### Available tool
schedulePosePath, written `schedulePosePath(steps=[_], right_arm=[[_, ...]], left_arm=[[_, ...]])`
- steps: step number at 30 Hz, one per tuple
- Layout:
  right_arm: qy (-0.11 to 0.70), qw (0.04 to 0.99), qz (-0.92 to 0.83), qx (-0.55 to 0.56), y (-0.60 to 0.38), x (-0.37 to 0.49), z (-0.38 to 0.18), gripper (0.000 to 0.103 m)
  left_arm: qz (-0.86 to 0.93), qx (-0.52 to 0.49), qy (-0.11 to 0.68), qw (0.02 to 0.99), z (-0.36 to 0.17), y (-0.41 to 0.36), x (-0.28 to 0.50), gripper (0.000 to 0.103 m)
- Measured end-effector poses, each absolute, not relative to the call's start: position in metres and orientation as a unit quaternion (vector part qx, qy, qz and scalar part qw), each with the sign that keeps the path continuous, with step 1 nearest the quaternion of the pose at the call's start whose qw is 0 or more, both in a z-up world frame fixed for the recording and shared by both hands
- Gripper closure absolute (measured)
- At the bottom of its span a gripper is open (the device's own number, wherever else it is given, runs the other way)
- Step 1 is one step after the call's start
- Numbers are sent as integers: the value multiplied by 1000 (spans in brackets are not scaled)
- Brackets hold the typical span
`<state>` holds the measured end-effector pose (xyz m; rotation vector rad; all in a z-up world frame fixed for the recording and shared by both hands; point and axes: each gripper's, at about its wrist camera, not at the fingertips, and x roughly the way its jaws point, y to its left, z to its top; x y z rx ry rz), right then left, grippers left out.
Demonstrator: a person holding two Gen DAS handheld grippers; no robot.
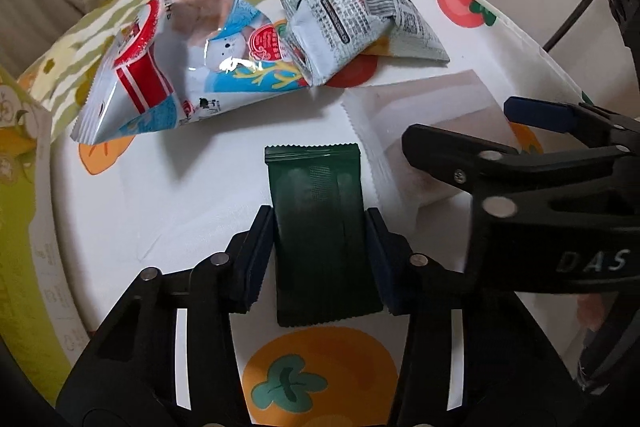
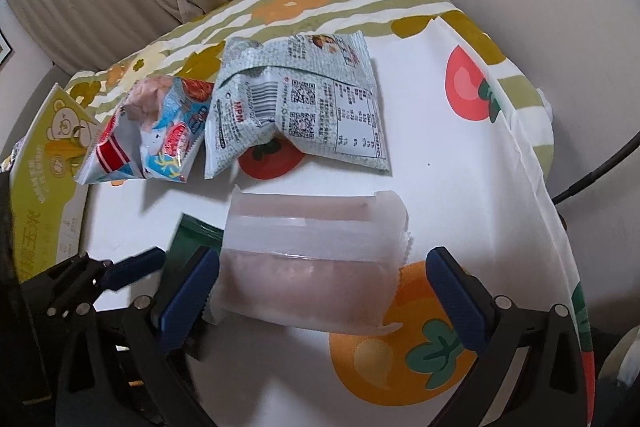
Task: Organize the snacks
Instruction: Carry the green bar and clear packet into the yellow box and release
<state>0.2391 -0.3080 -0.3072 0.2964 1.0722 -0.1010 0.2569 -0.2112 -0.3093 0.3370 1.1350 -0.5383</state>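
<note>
Left claw (image 1: 318, 251) gripped the dark green foil sachet (image 1: 320, 211).
Its pads pinched the sachet's sides on the fruit-print worktop (image 1: 160, 211); the right claw (image 2: 320, 291) stood wide open around a translucent pink packet (image 2: 312, 267).

bare cloth (image 1: 168, 211) left of green packet (image 1: 316, 211), snack bags (image 1: 192, 63) crowding behind, right gripper (image 1: 452, 131) close alongside

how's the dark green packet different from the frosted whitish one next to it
The dark green packet is opaque and narrow; the frosted whitish packet is translucent, wider, with pinkish contents showing through. The green packet is clamped between the left gripper's pads; the whitish packet lies between the right gripper's open jaws, the right pad clear of it. Both lie flat on the fruit-print tablecloth, with serrated end seals.
</note>
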Motion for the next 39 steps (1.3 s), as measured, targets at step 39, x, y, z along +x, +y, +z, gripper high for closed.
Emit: schedulePosePath(steps=[39], right_arm=[[456, 887, -24, 62, -281, 209, -224, 32]], left_arm=[[-189, 31, 492, 849, -206, -139, 244, 62]])
